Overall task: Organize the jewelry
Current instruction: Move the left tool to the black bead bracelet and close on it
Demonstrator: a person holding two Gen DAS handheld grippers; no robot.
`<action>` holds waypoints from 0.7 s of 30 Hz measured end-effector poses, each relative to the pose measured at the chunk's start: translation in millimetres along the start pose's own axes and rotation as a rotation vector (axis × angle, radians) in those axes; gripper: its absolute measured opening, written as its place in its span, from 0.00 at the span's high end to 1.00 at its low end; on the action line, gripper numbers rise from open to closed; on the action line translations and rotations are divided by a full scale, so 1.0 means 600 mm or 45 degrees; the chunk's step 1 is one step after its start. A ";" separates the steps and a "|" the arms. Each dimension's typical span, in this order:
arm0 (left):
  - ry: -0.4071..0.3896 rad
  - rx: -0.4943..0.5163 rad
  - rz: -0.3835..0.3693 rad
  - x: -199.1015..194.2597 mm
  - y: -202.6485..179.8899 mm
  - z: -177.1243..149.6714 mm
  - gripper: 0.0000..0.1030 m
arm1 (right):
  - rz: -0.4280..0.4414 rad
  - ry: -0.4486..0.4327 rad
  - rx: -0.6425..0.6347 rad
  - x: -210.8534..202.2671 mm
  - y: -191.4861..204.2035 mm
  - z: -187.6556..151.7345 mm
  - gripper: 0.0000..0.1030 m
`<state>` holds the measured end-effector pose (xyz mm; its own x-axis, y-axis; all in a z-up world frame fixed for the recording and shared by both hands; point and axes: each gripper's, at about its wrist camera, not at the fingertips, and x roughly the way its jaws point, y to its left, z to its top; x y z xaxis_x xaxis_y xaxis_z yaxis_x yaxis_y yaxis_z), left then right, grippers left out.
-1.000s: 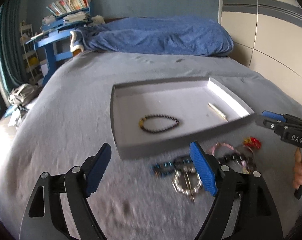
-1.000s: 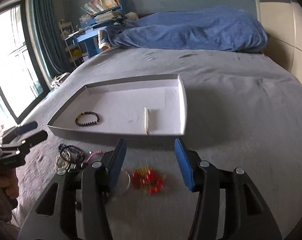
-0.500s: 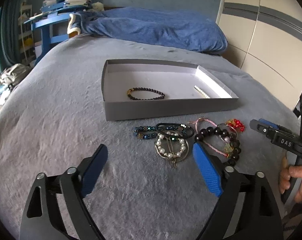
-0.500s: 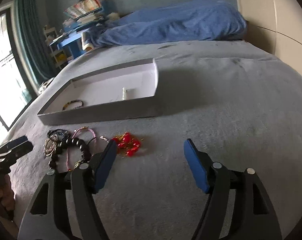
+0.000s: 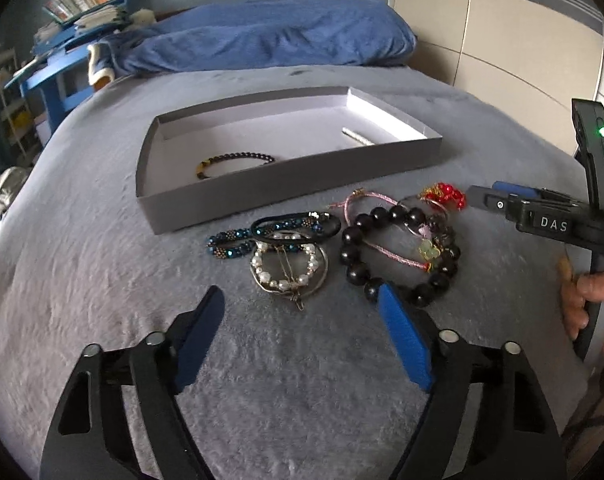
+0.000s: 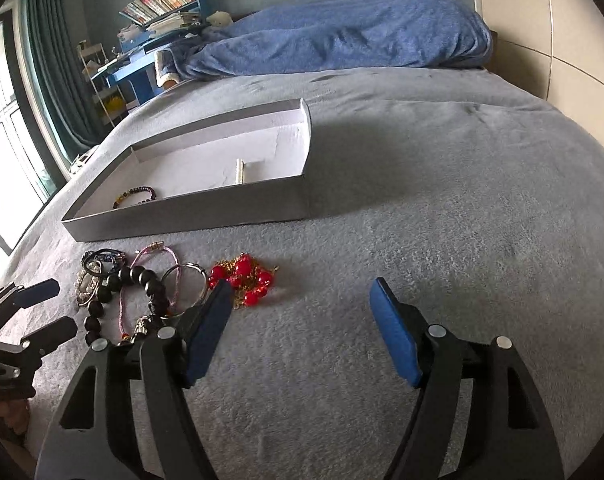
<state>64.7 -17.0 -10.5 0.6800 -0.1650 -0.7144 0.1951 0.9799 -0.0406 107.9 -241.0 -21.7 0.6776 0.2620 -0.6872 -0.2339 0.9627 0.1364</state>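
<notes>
A grey tray (image 5: 285, 184) lies on the bed and holds a dark bead bracelet (image 5: 233, 160) and a white bar (image 5: 358, 136); its wall shows in the right wrist view (image 6: 189, 216). In front of it lie a blue bead bracelet (image 5: 225, 244), a pearl piece (image 5: 287, 268), a big black bead bracelet (image 5: 386, 256), a pink cord (image 5: 370, 200) and a red bead piece (image 5: 446, 192) (image 6: 241, 280). My left gripper (image 5: 302, 304) is open and empty, just short of the pearl piece. My right gripper (image 6: 297, 292) is open and empty, right of the red beads; it also shows in the left wrist view (image 5: 490, 196).
The grey bed cover (image 6: 442, 208) spreads to the right of the tray. A blue blanket (image 5: 269, 44) is heaped at the head. A blue desk with books (image 5: 65, 56) stands at the far left. Cupboard doors (image 5: 502, 32) are on the right.
Both grippers have drawn back from the tray toward the loose jewelry, which now lies in full view. Both stayed open and empty.
</notes>
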 end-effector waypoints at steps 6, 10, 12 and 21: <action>0.085 -0.105 -0.008 0.025 0.026 0.005 0.45 | -0.008 0.017 -0.011 0.004 0.003 0.001 0.33; 0.046 -0.095 -0.007 0.020 0.023 0.010 0.50 | -0.016 0.020 -0.014 0.007 0.003 0.003 0.33; 0.008 -0.068 -0.013 0.010 0.015 0.010 0.51 | -0.016 0.024 -0.006 0.010 0.000 0.004 0.33; -0.042 0.184 -0.126 -0.003 -0.059 0.010 0.51 | -0.021 0.032 -0.009 0.016 -0.001 0.006 0.34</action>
<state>61.1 -51.8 -3.7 0.6751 -0.2656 -0.6883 0.3603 0.9328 -0.0066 117.2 -239.0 -25.8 0.6637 0.2439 -0.7072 -0.2275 0.9664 0.1198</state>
